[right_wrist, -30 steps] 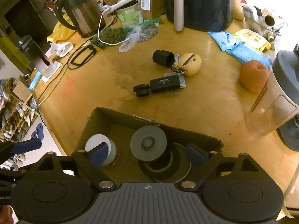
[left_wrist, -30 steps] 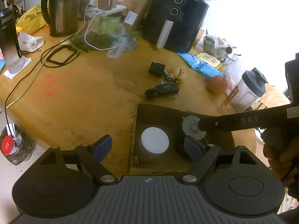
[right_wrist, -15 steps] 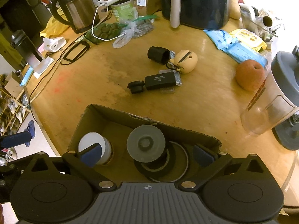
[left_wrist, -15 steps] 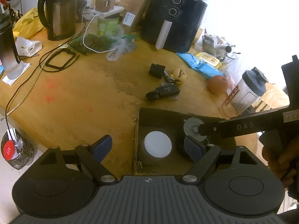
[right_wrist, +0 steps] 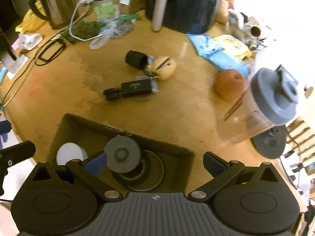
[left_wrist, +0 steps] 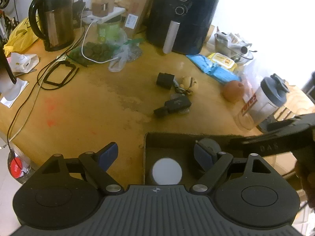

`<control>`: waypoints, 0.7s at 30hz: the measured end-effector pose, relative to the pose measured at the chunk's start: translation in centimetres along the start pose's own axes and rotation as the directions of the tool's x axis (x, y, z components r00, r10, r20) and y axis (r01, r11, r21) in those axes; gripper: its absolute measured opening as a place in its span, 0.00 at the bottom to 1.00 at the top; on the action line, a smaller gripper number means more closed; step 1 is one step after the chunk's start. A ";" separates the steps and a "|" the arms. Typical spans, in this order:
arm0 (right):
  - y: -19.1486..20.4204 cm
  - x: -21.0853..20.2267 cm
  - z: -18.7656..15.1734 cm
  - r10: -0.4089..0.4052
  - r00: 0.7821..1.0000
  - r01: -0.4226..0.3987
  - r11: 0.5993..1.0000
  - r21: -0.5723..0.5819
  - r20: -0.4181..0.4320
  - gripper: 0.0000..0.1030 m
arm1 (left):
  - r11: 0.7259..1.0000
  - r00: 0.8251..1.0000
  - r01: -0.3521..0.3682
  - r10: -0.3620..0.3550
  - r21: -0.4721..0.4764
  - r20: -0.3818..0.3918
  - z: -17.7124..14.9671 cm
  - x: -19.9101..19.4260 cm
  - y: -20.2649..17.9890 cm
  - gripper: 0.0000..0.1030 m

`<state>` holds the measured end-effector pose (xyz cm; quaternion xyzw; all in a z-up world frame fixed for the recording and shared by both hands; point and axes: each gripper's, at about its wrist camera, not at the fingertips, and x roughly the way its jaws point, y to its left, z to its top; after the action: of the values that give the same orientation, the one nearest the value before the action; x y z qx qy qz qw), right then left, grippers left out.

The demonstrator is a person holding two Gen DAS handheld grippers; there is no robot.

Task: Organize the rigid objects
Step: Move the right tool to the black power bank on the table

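A cardboard box (left_wrist: 146, 147) (right_wrist: 59, 135) sits at the table's near edge. Inside it stand a white-topped cylinder (left_wrist: 167, 170) (right_wrist: 69, 154) and a grey disc (left_wrist: 210, 144) (right_wrist: 122, 154) resting on a black round part (right_wrist: 145, 174). My left gripper (left_wrist: 156, 154) is open and empty, its left finger over bare table and its right finger over the box. My right gripper (right_wrist: 155, 163) is open wide above the box, with the grey disc just beside its left finger (right_wrist: 96, 163) and untouched. On the table beyond lie a black adapter (right_wrist: 136, 87), a black cap (right_wrist: 135, 60) and a beige round keychain (right_wrist: 164, 67).
A shaker bottle (right_wrist: 265, 108) and an orange fruit (right_wrist: 229, 86) stand right of the box. An air fryer (left_wrist: 181, 17), a kettle (left_wrist: 53, 17), bags and cables crowd the far side. The right tool's black body (left_wrist: 271, 146) and a hand (left_wrist: 304, 177) cross the left wrist view.
The right gripper's jaws have spread wider and it has shifted right, so the grey disc now lies by its left finger. The left gripper has drawn back a little from the box.
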<state>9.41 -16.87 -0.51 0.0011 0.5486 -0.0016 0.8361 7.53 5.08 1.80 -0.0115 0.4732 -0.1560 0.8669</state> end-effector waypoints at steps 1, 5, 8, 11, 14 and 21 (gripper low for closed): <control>-0.1 -0.2 0.2 -0.010 1.000 0.010 1.000 0.001 0.001 1.00 | 1.000 1.000 -0.001 0.001 -0.004 -0.007 0.4 0.1 0.0 0.82; -0.6 -1.0 0.8 -0.035 0.999 0.035 0.999 0.027 0.004 1.00 | 1.000 0.999 -0.023 0.023 -0.001 -0.040 1.9 0.6 -0.6 0.82; -1.2 -1.2 0.9 -0.057 0.998 0.057 0.997 0.052 -0.005 1.00 | 0.999 0.998 -0.036 0.037 0.011 -0.060 2.8 1.1 -1.2 0.82; -1.9 -1.3 1.0 -0.073 0.997 0.073 0.995 0.074 -0.015 1.00 | 0.999 0.996 -0.046 0.047 0.018 -0.077 3.6 1.5 -1.7 0.82; -2.4 -1.4 1.1 -0.087 0.996 0.088 0.992 0.091 -0.017 1.00 | 0.998 0.994 -0.051 0.054 0.029 -0.090 4.2 2.0 -2.1 0.82; -3.1 -1.4 1.5 -0.093 0.996 0.094 0.988 0.119 -0.018 1.00 | 0.997 0.993 -0.046 0.052 0.054 -0.105 4.9 2.8 -2.7 0.82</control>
<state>10.24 -20.00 1.38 0.0255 0.5520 -0.0736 0.8302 12.29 1.12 2.70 0.0309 0.5146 -0.1472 0.8441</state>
